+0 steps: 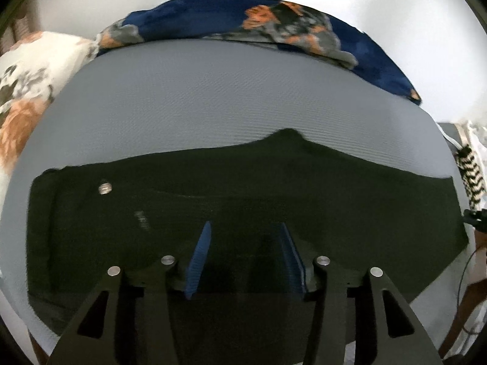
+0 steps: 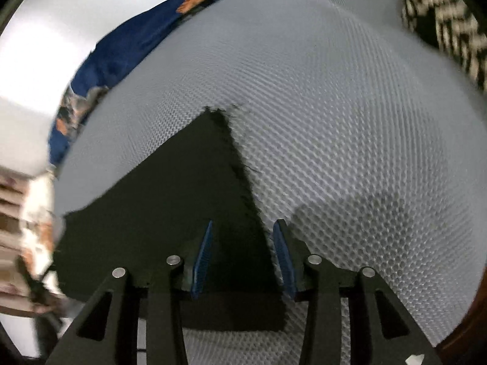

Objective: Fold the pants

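The dark green fabric pants (image 1: 243, 213) lie flat on the grey textured mattress (image 1: 213, 97), already folded lengthwise by the look of it. The left claw (image 1: 246, 261) hovers open over the middle. The right claw (image 2: 242, 261), open too, straddles the frayed hem (that view's blurry, contact unclear).

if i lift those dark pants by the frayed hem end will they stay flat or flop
The dark green pants would probably flop: they lie limp and flat on the grey textured mat. The frayed hem suggests soft woven cloth. Likely light, though the metal button end may drag.
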